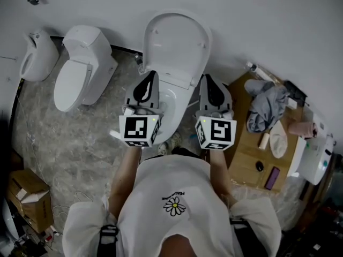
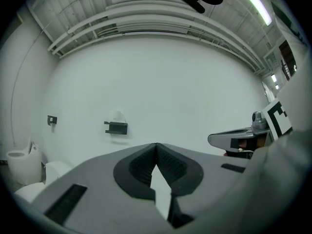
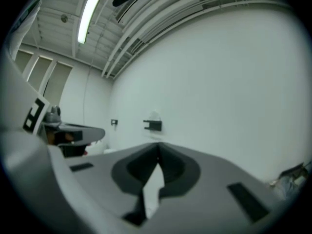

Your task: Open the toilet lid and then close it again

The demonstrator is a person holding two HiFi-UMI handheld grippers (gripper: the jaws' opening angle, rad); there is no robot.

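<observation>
Toilet lid (image 1: 174,44) white, rounded, upright, seemingly against the wall; left gripper (image 2: 156,146) and right gripper (image 3: 157,146) pressed together, empty.

White toilet lid (image 1: 177,44) raised upright against wall, bowl exposed

Spare toilet (image 1: 80,71) stands closed on a grey marbled floor (image 1: 80,143), backed against a plain white wall (image 1: 268,20). Just left of it is a white urinal-like fixture (image 1: 36,55). A small black bracket (image 2: 116,127) is fixed to the wall above and right of it. A wooden desk (image 1: 244,162) carrying a grey cloth (image 1: 265,106) stands well to its right. An open cardboard box (image 1: 27,194) sits well in front of it, at the floor's left edge. The ceiling (image 2: 146,18) is ribbed, with strip lights (image 3: 87,16) lit.
</observation>
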